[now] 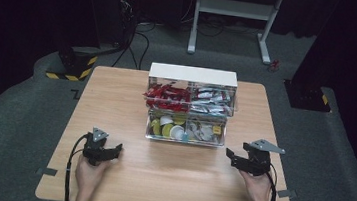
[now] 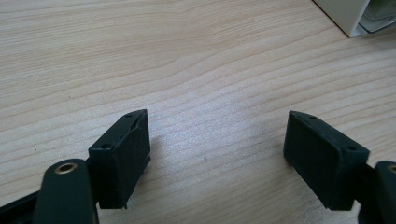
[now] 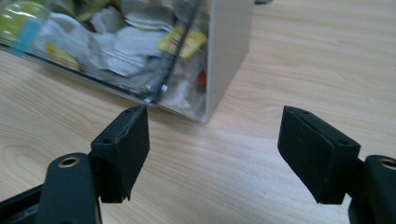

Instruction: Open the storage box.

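Right gripper (image 1: 231, 156) sits at the near right of the wooden table (image 1: 116, 99), held in the person's right hand (image 1: 257, 185). Jaws spread wide, nothing between them, bare wood under the gap in the right gripper view (image 3: 212, 154). Released.

Clear storage box (image 1: 189, 106) with a white top and white side wall stands ahead and to the left of this gripper, near but apart. In the right gripper view its lower right corner (image 3: 205, 116) lies just beyond the left jaw tip, not touching. Nothing lies on the strip of table between the jaws and the box.

Box contents, two tiers. Upper tier: red packets (image 1: 167, 95) on the side far from the right gripper, silvery packets (image 1: 211, 101) on the near side. Lower tier: yellow-green and white round capsules (image 1: 168, 128) on the far side, white sachets (image 1: 203, 131) with a yellow tag (image 3: 182, 39) on the near side, blurred behind the clear front wall.

Left gripper (image 1: 116, 150) at the near left, in the left hand (image 1: 89, 171), well apart from the right one, box farther off ahead and to its right. Jaws also wide apart, empty, over bare wood (image 2: 217, 154). A white corner of the box (image 2: 348, 16) shows far beyond its right jaw. Black cables trail back from both grippers.

Beyond the table: grey floor (image 1: 14, 113), white frame legs (image 1: 230, 15), black-yellow striped base (image 1: 72, 66).
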